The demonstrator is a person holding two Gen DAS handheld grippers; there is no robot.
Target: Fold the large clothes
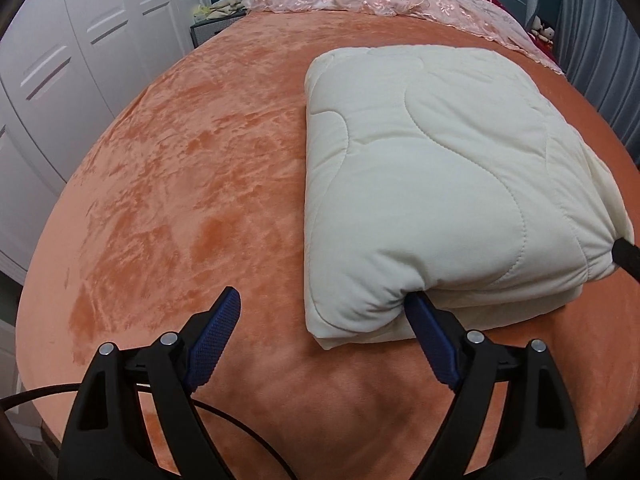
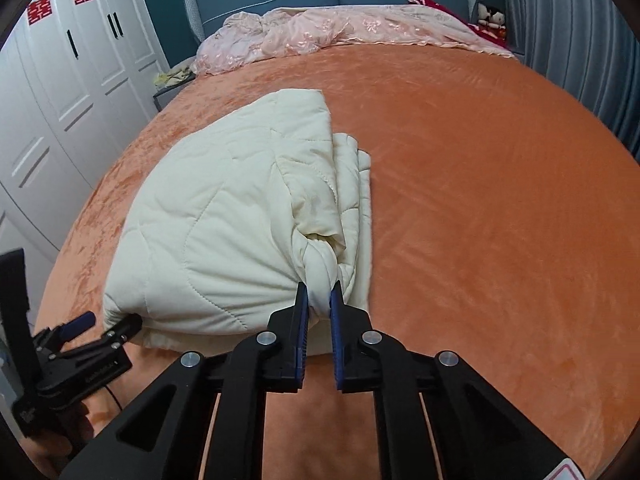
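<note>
The cream quilt (image 1: 432,168) is thick and padded, stitched in long wavy lines, and lies folded into a plump rectangular bundle of several layers on the orange plush bedspread (image 1: 180,184). Its top layer bulges smoothly; along one side the stacked edges of the lower layers show as soft ridges.

The left gripper (image 1: 324,308) stands wide. One blue finger (image 1: 216,340) is clear of the fabric, out over bare bedspread, while the other finger (image 1: 430,340) has its tip tucked under the near edge of the quilt, where the cloth puckers around it. Most of the bundle lies ahead of that finger and off to its right; nothing is pinched between the two fingers.

The right gripper (image 2: 320,292) is narrowed onto a bunched near corner of the quilt (image 2: 224,232), the cream fabric squeezed into a tight twist between its blue pads, with creases drawn toward the grip. From this gripper the bundle spreads ahead and to the left, and open bedspread lies to the right.

In the right wrist view the left gripper (image 2: 108,322) shows at the bundle's opposite near corner. Beyond the quilt, well ahead of both grippers, a pink lace cover (image 2: 320,32) lies crumpled at the head of the bed.
</note>
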